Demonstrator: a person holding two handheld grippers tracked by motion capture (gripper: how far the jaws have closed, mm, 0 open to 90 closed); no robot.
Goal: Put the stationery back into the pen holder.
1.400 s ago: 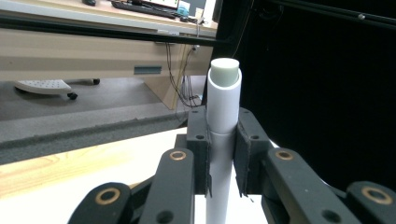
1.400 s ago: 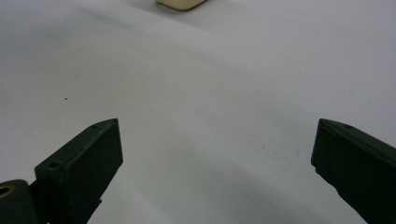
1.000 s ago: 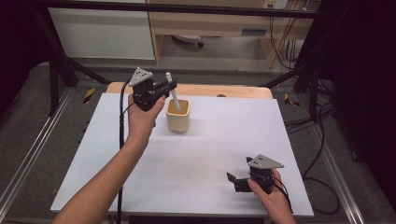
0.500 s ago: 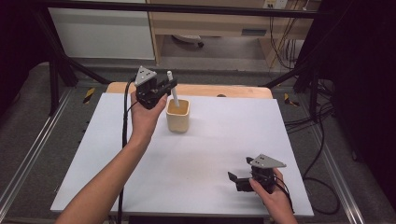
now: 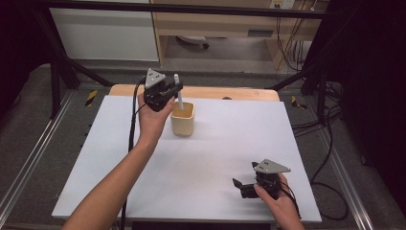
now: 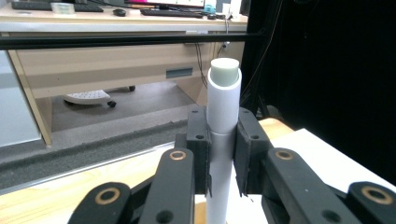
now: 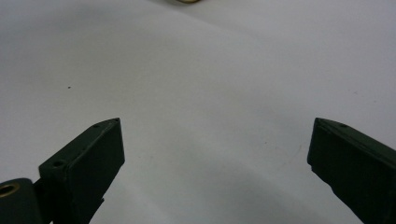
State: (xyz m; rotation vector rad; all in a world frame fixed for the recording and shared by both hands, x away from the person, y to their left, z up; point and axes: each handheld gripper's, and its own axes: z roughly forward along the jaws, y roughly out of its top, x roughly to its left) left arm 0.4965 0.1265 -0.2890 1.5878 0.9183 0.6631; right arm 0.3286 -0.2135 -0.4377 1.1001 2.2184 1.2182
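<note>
High view: left gripper (image 5: 168, 91) pinches a white marker (image 5: 178, 89) by its shaft. The marker stands near upright, cap end up, lower end dipping into the beige cup (image 5: 183, 118) at about 5 o'clock of the gripper. The cup sits at 12 o'clock on the white table sheet (image 5: 215, 158), and the left hand is much the nearer one. Right gripper (image 5: 246, 184) rests well apart at 5 o'clock of the cup, jaws spread and nothing between them.

Left gripper view: pads clamp the marker (image 6: 223, 135) on both sides, long axis vertical, grey cap on top; whether the tip touches the cup floor is hidden.

Right gripper view: jaws wide open over the bare sheet (image 7: 210, 84); cup rim, probably, at 12 o'clock.
</note>
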